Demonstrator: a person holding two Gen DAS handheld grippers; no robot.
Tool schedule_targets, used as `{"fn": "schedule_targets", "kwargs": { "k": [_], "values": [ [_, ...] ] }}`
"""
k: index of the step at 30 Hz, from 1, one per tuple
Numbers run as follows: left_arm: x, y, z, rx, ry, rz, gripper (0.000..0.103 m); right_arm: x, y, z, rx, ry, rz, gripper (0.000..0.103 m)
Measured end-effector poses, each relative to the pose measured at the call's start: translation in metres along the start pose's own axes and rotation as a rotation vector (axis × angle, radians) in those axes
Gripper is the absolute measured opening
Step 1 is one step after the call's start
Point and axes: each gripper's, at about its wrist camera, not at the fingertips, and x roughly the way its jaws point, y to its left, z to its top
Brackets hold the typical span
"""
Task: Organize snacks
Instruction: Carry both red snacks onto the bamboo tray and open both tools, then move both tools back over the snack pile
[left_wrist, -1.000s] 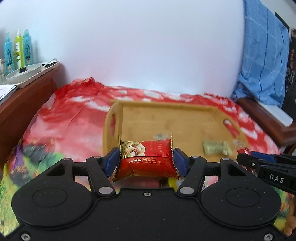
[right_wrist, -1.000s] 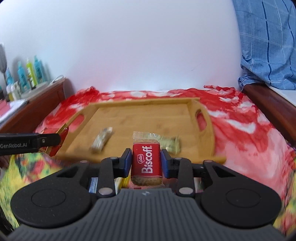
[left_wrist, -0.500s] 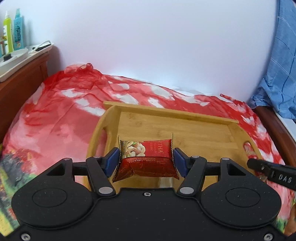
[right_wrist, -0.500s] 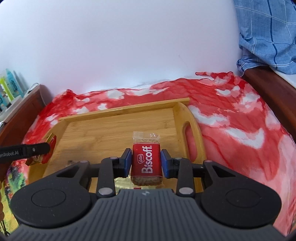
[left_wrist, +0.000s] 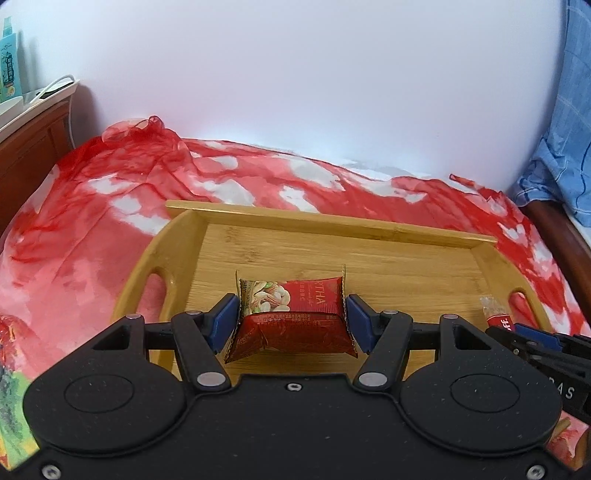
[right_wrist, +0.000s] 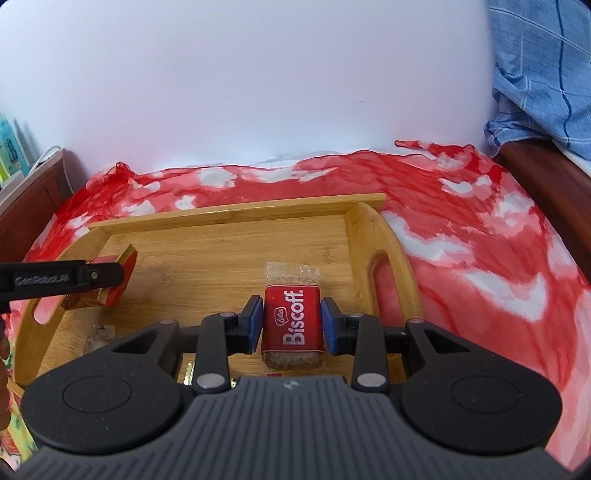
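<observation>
My left gripper (left_wrist: 291, 319) is shut on a red nut snack packet (left_wrist: 291, 317) and holds it over the left part of a bamboo tray (left_wrist: 332, 221). My right gripper (right_wrist: 291, 321) is shut on a red Biscoff biscuit packet (right_wrist: 293, 321) over the right part of the same tray (right_wrist: 236, 214). The left gripper and its red packet (right_wrist: 118, 280) show at the left of the right wrist view. The right gripper's Biscoff packet (left_wrist: 498, 319) shows at the right of the left wrist view.
The tray lies on a red and white cloth (left_wrist: 92, 229) over a bed by a white wall. A small clear wrapper (right_wrist: 98, 334) lies at the tray's near left. A wooden cabinet (left_wrist: 33, 147) stands left, a blue cloth (right_wrist: 543, 74) hangs right.
Both grippers have moved forward over the tray with their packets still held. The loose snacks seen in the tray earlier have dropped out of view beneath the grippers.
</observation>
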Motion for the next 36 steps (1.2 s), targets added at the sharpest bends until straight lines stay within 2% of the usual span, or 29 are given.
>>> {"fn": "schedule_targets", "kwargs": {
  "k": [9,10,12,14,16,18,20,26,36],
  "values": [
    [0.006,-0.011,-0.007,0.075,-0.029,0.022,0.063,0.011,0.007,-0.004,-0.021,0.004,0.002,0.040],
    [0.006,-0.012,-0.007,0.081,-0.031,0.023,0.063,0.013,0.008,-0.005,-0.021,0.007,0.000,0.050],
    [0.006,-0.014,-0.007,0.092,-0.029,0.028,0.067,0.013,0.008,-0.005,-0.010,0.005,-0.002,0.059],
    [0.003,-0.014,-0.007,0.100,-0.016,0.031,0.069,0.011,0.006,-0.005,0.012,-0.002,0.010,0.076],
    [-0.004,-0.013,-0.009,0.106,-0.020,0.026,0.070,0.006,0.006,-0.006,0.022,-0.019,0.016,0.080],
    [-0.013,-0.012,-0.011,0.118,-0.034,0.026,0.082,0.000,0.008,-0.007,0.022,-0.027,0.027,0.084],
    [-0.025,-0.011,-0.014,0.133,-0.054,0.029,0.082,-0.006,0.009,-0.008,0.019,-0.031,0.035,0.091],
    [-0.059,-0.010,-0.025,0.166,-0.063,0.014,0.084,-0.035,0.016,-0.016,0.007,-0.063,0.051,0.102],
    [-0.113,-0.001,-0.063,0.162,-0.078,-0.023,0.089,-0.080,0.025,-0.049,-0.030,-0.095,0.076,0.103]
  ]
}}
